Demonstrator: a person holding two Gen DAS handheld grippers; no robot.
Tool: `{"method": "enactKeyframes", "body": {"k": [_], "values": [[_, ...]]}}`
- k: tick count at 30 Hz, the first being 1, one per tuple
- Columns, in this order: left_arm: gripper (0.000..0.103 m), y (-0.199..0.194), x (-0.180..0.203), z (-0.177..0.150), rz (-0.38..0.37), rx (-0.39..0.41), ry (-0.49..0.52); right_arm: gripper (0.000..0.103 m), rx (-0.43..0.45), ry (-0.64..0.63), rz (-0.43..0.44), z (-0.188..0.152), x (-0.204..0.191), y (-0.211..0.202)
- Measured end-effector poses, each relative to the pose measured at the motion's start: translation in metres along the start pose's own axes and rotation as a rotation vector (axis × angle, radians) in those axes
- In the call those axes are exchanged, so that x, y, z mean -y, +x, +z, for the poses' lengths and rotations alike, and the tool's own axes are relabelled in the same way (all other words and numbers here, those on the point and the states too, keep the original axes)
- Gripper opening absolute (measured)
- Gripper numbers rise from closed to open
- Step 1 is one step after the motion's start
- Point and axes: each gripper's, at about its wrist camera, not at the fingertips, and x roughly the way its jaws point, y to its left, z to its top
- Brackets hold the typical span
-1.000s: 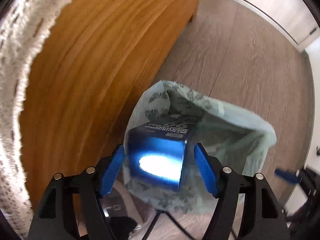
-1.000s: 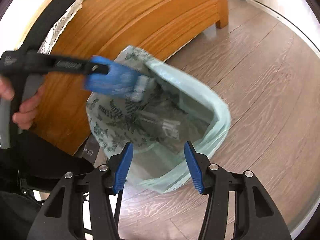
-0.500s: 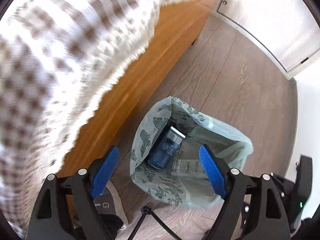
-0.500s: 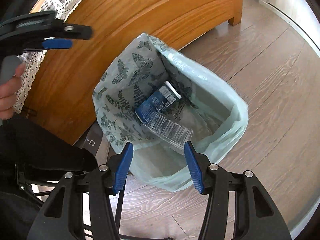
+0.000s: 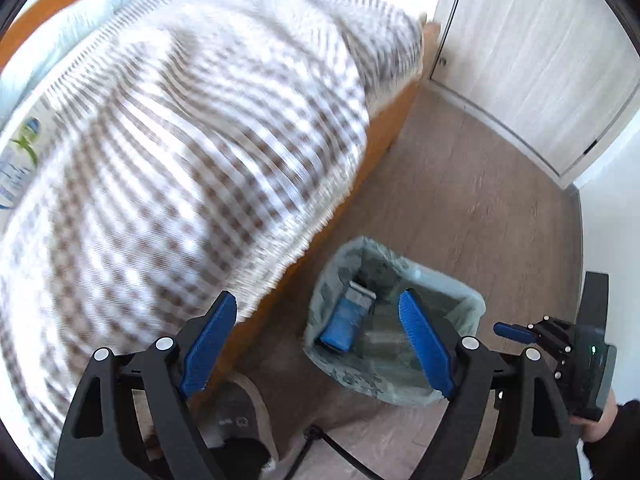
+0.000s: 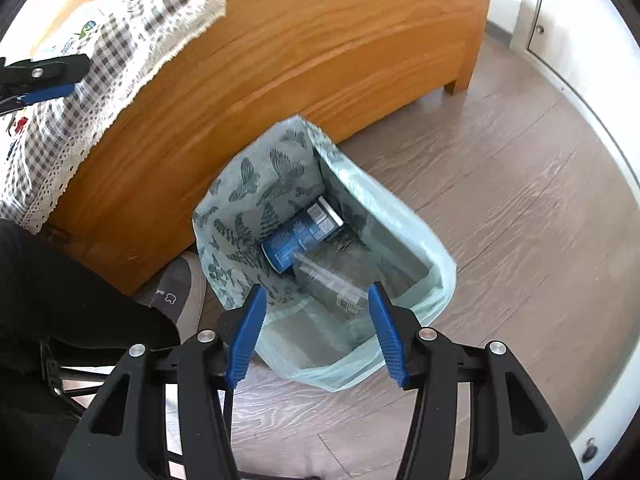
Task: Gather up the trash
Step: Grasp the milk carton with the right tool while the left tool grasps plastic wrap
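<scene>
A pale green trash bag (image 6: 256, 200) with butterfly print stands open on the wood floor beside the bed; it also shows in the left wrist view (image 5: 472, 308). Inside lie a blue carton (image 6: 300, 236) (image 5: 344, 324) and a clear plastic package (image 6: 332, 284). My left gripper (image 5: 316, 344) is open and empty, raised above the bed's edge and the bag. My right gripper (image 6: 316, 332) is open and empty, just above the bag's near rim. A plastic bottle (image 5: 20, 160) with a green and blue label lies on the bed at the far left.
A wooden bed (image 6: 320, 52) with a checked, lace-edged cover (image 5: 180, 140) fills the left. A grey slipper (image 6: 180, 292) sits by the bag. White cabinet doors (image 5: 540, 60) line the far wall. Bare wood floor (image 6: 500, 200) lies to the right.
My left gripper let the blue carton drop into the bag, then rose and swung left over the bed. My right gripper stayed open above the bag's rim.
</scene>
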Motion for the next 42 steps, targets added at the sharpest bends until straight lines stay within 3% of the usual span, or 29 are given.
{"method": "enactKeyframes", "body": {"k": [4, 8, 15, 18, 24, 29, 32, 34, 36, 38, 40, 42], "values": [[0.083, -0.045, -0.032, -0.009, -0.024, 0.078, -0.035, 0.052, 0.033, -0.068, -0.037, 0.020, -0.021, -0.020], [0.085, -0.082, -0.067, -0.022, 0.007, 0.133, -0.068, 0.052, 0.087, -0.130, -0.086, 0.046, -0.048, -0.039], [0.085, -0.146, -0.139, -0.043, 0.091, 0.262, -0.180, 0.052, 0.194, -0.216, -0.086, 0.086, -0.116, -0.076], [0.086, -0.170, -0.180, -0.064, 0.174, 0.321, -0.256, 0.052, 0.237, -0.263, -0.061, 0.098, -0.149, -0.089], [0.091, -0.212, -0.295, -0.126, 0.349, 0.408, -0.524, 0.052, 0.327, -0.408, 0.001, 0.119, -0.233, -0.111], [0.090, -0.224, -0.407, -0.188, 0.489, 0.357, -0.853, 0.052, 0.379, -0.551, 0.023, 0.136, -0.308, -0.115], [0.082, -0.231, -0.460, -0.213, 0.534, 0.376, -0.954, 0.052, 0.396, -0.619, 0.020, 0.146, -0.354, -0.111], [0.067, -0.231, -0.493, -0.224, 0.565, 0.384, -1.007, 0.052, 0.411, -0.689, 0.008, 0.156, -0.385, -0.106], [0.058, -0.221, -0.522, -0.229, 0.595, 0.331, -1.037, 0.052, 0.402, -0.764, -0.010, 0.169, -0.416, -0.097], [0.052, -0.209, -0.542, -0.232, 0.583, 0.287, -1.034, 0.052, 0.381, -0.849, -0.034, 0.183, -0.448, -0.088], [0.042, -0.199, -0.551, -0.241, 0.533, 0.306, -1.041, 0.052, 0.371, -0.936, -0.076, 0.195, -0.479, -0.076], [0.005, -0.186, -0.556, -0.253, 0.415, 0.332, -1.092, 0.052, 0.378, -1.019, -0.097, 0.201, -0.510, -0.063]]}}
